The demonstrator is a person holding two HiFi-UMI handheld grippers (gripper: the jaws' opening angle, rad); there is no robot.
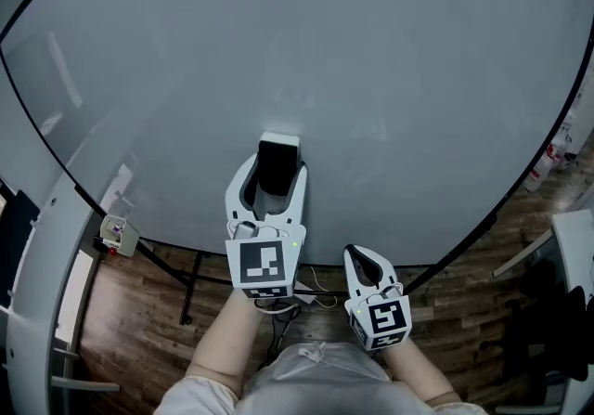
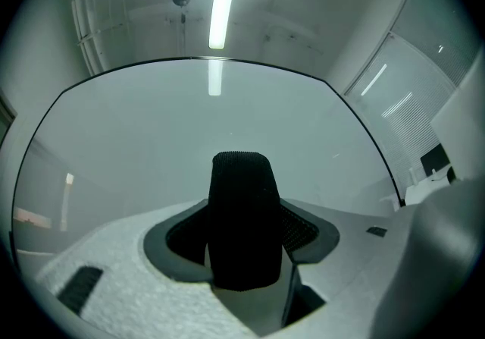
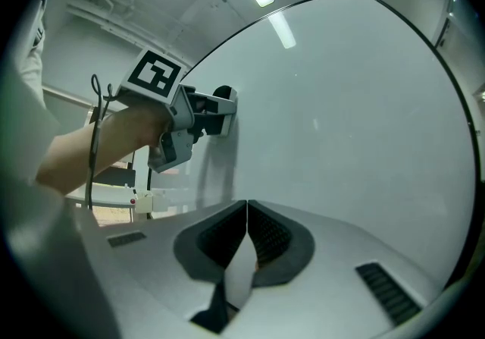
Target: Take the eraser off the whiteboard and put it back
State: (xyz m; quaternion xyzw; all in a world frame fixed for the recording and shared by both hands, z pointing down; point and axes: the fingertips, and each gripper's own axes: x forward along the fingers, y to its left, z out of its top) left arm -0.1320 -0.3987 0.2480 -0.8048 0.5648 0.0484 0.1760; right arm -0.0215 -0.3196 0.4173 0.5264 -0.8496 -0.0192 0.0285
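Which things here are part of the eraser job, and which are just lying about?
Part of the job:
eraser, clamped by the left gripper
whiteboard

Just lying about:
small box by the board's left edge
right gripper, jaws shut, empty

Honestly, nothing readable here. The cubes on the left gripper (image 1: 277,162) and right gripper (image 1: 358,257) only carry black-and-white square marker patterns, no letters or numbers. There's a small box (image 1: 115,234) by the whiteboard's (image 1: 371,79) lower left edge with some coloured print, way too tiny to read.
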